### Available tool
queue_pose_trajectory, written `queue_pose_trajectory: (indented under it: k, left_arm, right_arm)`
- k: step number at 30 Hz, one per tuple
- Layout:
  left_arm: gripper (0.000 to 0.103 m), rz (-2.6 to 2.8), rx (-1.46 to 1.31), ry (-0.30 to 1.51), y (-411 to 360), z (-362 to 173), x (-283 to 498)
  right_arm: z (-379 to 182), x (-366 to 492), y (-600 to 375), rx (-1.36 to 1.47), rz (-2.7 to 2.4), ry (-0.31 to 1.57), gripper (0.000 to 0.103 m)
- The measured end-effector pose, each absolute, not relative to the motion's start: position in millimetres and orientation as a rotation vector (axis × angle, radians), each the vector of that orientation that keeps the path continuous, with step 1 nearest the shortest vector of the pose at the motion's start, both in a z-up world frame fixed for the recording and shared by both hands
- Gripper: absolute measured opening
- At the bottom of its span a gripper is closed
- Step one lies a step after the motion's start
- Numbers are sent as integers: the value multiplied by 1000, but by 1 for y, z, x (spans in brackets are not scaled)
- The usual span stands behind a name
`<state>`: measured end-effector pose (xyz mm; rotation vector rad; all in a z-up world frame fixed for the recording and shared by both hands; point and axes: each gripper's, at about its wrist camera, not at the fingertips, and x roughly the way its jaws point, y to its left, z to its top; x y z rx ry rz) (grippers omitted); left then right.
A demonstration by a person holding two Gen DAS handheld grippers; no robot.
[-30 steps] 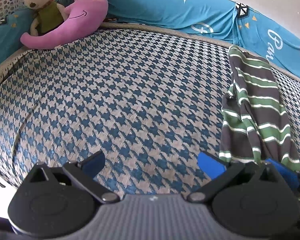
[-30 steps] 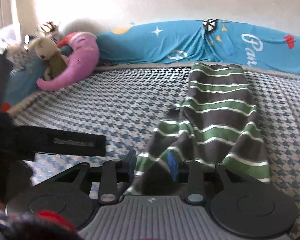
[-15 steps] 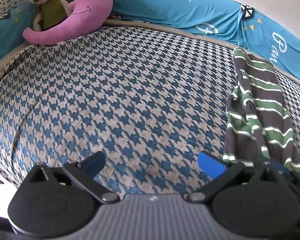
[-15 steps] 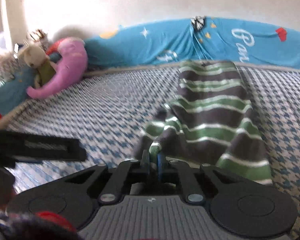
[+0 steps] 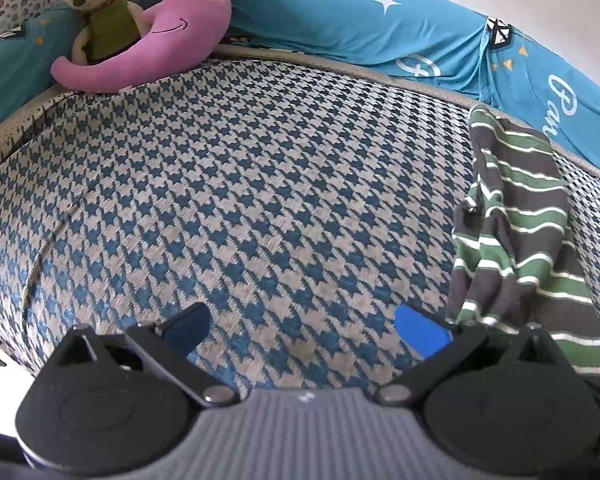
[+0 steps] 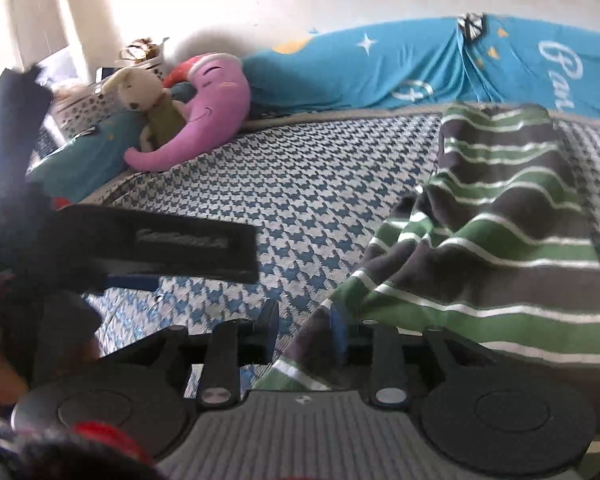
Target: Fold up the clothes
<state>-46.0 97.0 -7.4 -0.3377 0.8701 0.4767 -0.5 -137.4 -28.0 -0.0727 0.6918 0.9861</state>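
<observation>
A grey and green striped garment (image 5: 516, 232) lies lengthwise on the houndstooth bedspread (image 5: 240, 184), at the right edge of the left wrist view. My left gripper (image 5: 304, 332) hovers open over bare bedspread to the left of it, with nothing between its blue pads. In the right wrist view the garment (image 6: 508, 248) fills the right half, its near edge bunched and raised. My right gripper (image 6: 304, 330) stands open, with that near edge hanging between the jaws against the right pad (image 6: 338, 332).
A purple moon cushion (image 5: 172, 36) and a plush rabbit (image 5: 96, 12) sit at the bed's far left corner. Blue pillows (image 5: 380, 28) line the far edge by the wall. The left gripper's black body (image 6: 160, 244) crosses the right wrist view at left.
Half a second ago my right gripper was shut on the garment's near edge; its jaws have now parted, with the cloth still between them. The left gripper stayed open and shifted slightly.
</observation>
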Motion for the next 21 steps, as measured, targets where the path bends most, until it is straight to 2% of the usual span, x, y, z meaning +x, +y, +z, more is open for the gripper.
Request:
queue_pose_trajectory:
  k: [15,21]
  left_arm:
    - [103,361,-237,903,62,-14,-33]
    - [103,317,-183,907,43,-17,-32]
  right_arm:
    - [-22,3,-222,-27,755,726,29]
    - [-26,7,-269,25,645,773,34]
